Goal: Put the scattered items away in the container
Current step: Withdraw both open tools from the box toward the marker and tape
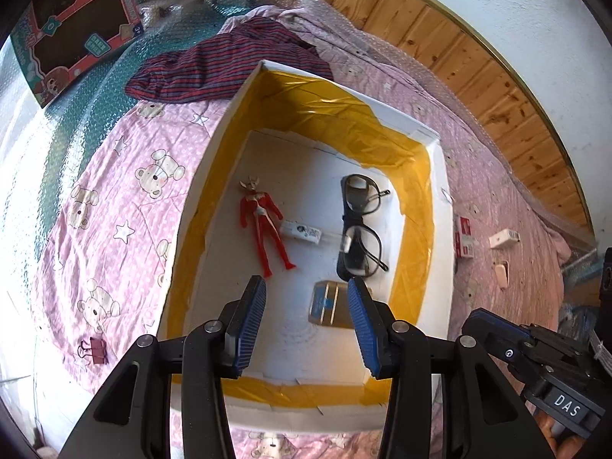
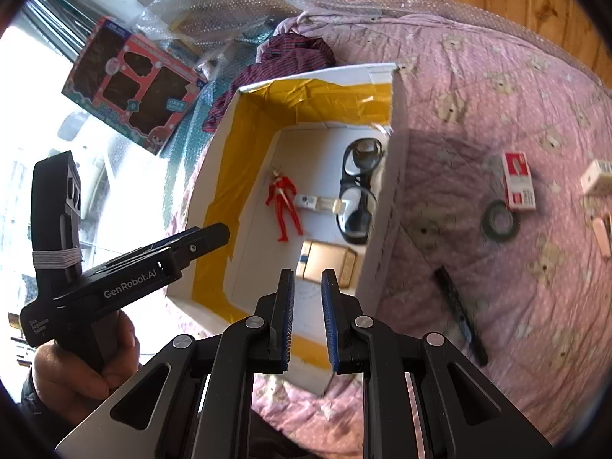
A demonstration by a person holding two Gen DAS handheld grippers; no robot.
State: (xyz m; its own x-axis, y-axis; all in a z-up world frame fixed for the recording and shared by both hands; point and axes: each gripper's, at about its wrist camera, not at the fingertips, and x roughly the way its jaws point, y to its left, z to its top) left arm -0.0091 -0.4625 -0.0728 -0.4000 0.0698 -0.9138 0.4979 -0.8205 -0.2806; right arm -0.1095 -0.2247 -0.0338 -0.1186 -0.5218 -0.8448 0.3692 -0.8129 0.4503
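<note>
A white box [image 1: 440, 176] [image 2: 397, 145] lined with yellow tape sits on the pink bedspread. Inside lie a red figurine [image 1: 266, 225] [image 2: 283, 206], black glasses [image 1: 359, 222] [image 2: 357, 191], a small white packet [image 1: 302, 231] [image 2: 311, 202] and a tan card box [image 1: 329, 304] [image 2: 325, 262]. My left gripper [image 1: 306, 287] hangs open above the box's near end, empty. My right gripper [image 2: 308, 279] is open a narrow gap, empty, over the box's near corner. On the bedspread right of the box lie a red-and-white pack [image 2: 518, 181] [image 1: 464, 237], a tape roll [image 2: 501, 220], a black comb [image 2: 459, 313] and a white item [image 2: 596, 178] [image 1: 505, 238].
A striped garment [image 1: 229, 65] [image 2: 294, 53] lies behind the box. A toy carton [image 1: 72, 23] [image 2: 130, 84] leans on bubble wrap at the left. A binder clip [image 1: 95, 350] lies on the bedspread left of the box. A hand [image 2: 76, 367] holds the left gripper. Wooden headboard [image 1: 478, 61] behind.
</note>
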